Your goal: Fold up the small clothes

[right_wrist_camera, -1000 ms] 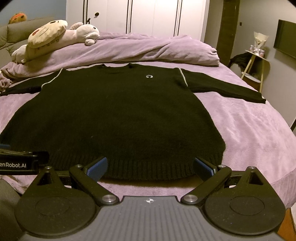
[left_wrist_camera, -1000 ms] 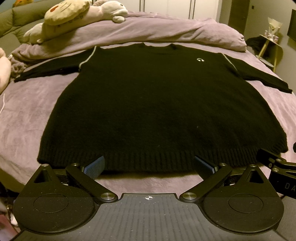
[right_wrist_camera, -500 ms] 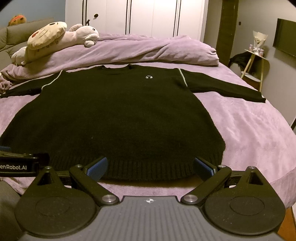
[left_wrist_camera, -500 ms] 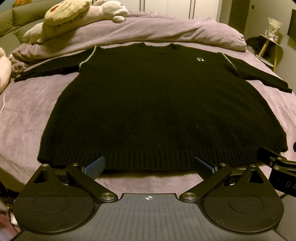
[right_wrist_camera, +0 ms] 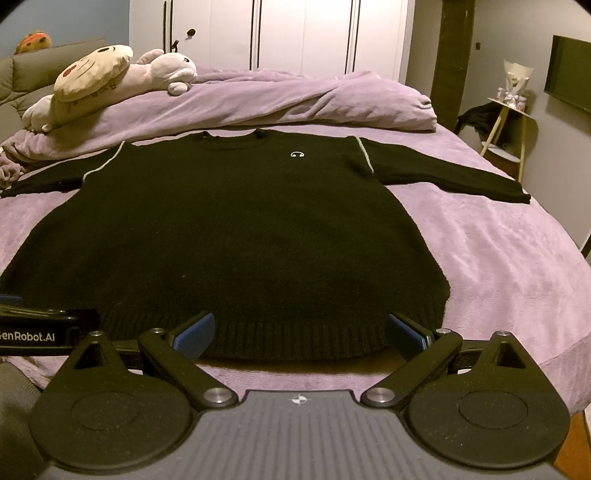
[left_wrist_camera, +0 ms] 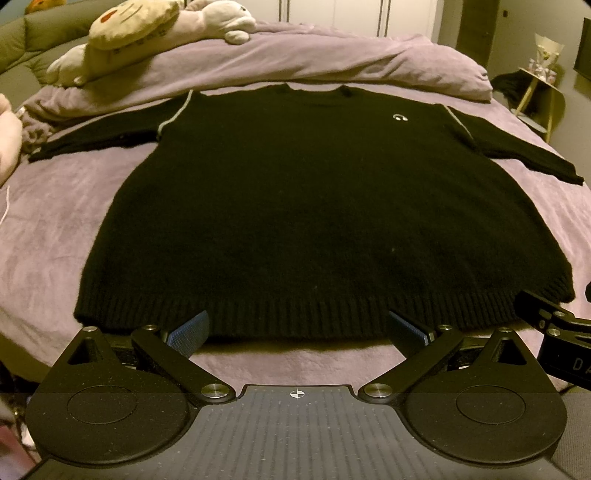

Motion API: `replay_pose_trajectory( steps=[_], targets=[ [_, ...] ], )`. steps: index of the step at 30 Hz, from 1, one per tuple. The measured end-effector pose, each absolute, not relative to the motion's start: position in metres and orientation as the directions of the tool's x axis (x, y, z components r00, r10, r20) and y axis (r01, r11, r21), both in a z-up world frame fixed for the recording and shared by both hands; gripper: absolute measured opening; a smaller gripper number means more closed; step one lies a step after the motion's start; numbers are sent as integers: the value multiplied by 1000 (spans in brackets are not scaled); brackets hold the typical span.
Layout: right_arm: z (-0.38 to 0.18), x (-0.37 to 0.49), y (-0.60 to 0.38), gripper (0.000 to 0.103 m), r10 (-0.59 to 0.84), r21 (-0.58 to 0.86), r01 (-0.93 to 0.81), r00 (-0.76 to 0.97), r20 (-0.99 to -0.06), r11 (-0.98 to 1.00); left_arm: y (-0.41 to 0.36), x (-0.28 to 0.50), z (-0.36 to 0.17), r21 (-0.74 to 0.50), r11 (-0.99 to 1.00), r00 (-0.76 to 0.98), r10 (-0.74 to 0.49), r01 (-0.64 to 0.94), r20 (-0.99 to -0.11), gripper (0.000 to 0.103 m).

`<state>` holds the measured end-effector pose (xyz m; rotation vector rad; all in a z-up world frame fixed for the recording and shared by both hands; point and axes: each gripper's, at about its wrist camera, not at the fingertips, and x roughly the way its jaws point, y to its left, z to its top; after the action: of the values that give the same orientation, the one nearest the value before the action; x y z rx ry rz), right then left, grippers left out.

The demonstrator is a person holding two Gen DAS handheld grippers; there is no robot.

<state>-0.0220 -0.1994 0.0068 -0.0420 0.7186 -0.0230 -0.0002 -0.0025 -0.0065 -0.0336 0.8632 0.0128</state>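
A black knit sweater lies flat on the purple bed, front up, both sleeves spread sideways, ribbed hem nearest me. A small white logo sits on its chest. My left gripper hovers open just before the hem's middle, nothing between its blue pads. My right gripper is open too, facing the hem towards its right half, and holds nothing. Each gripper shows at the edge of the other's view: the right gripper and the left gripper.
A purple sheet covers the bed, with a rolled duvet at the far end and plush toys on it. A small side table stands right of the bed. White wardrobes fill the back wall.
The right gripper's view has risen slightly, so the sweater sits a little lower in it. The left gripper has barely moved. Both stay open.
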Motion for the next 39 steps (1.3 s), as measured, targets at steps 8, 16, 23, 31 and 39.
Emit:
replay_pose_trajectory(
  steps=[8,16,23,31,39],
  targets=[
    [8,-22,-198,99,-30,-43,3,754,-656,999,-2,0,-6,-26,999,649,-4,-24,-761,103],
    [7,-22,-200,99,-19,-36,-6,758,-652,999,0,1,-5,-28,999,649,-5,-24,-761,103],
    [6,-22,-201,99,-7,-24,-12,758,-652,1000,0,2,-3,-28,999,647,-7,-22,-763,103],
    [5,-21,-204,99,18,-10,-32,762,-648,999,-4,3,-4,-5,1000,645,6,-15,-764,103],
    [0,-16,-207,99,30,9,-32,753,-657,999,-8,8,-8,2,1000,634,10,-14,-773,103]
  ],
)
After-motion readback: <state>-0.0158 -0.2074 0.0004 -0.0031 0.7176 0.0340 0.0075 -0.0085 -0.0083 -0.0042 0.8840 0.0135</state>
